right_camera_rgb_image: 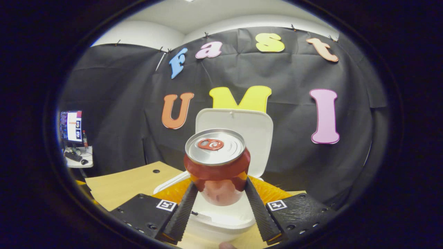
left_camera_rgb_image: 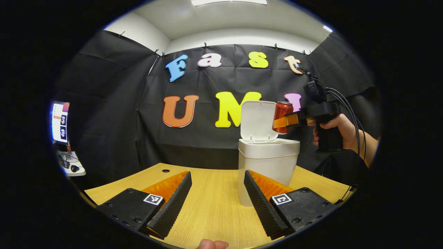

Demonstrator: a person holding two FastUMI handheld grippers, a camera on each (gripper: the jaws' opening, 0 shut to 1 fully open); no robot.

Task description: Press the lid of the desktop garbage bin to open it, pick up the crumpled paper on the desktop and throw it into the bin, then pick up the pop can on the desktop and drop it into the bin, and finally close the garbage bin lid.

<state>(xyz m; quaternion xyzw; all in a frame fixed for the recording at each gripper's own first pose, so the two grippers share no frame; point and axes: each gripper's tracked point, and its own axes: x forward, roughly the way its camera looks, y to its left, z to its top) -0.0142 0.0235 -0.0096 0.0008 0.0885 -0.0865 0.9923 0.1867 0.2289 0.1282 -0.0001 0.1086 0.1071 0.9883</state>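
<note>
Your right gripper (right_camera_rgb_image: 218,193) had its jaws clamped on the pop can (right_camera_rgb_image: 217,166), held upright over the open garbage bin (left_camera_rgb_image: 268,162), lid (left_camera_rgb_image: 258,121) raised. Your left gripper (left_camera_rgb_image: 216,197) hovered low over the table (left_camera_rgb_image: 211,207), jaws apart.

The left gripper view looks from low over the bench (left_camera_rgb_image: 207,204), facing the booth's back wall, with the open garbage bin (left_camera_rgb_image: 268,162) close ahead, right of centre, and the other hand-held gripper (left_camera_rgb_image: 289,121) at mid right above it. The right gripper view looks from higher up, tilted down over the garbage bin (right_camera_rgb_image: 221,221) at lower centre, very near the pop can (right_camera_rgb_image: 217,162). Both views share the bin, its raised lid (right_camera_rgb_image: 238,135), the can, the bench and a monitor (left_camera_rgb_image: 60,121) at far left.
</note>
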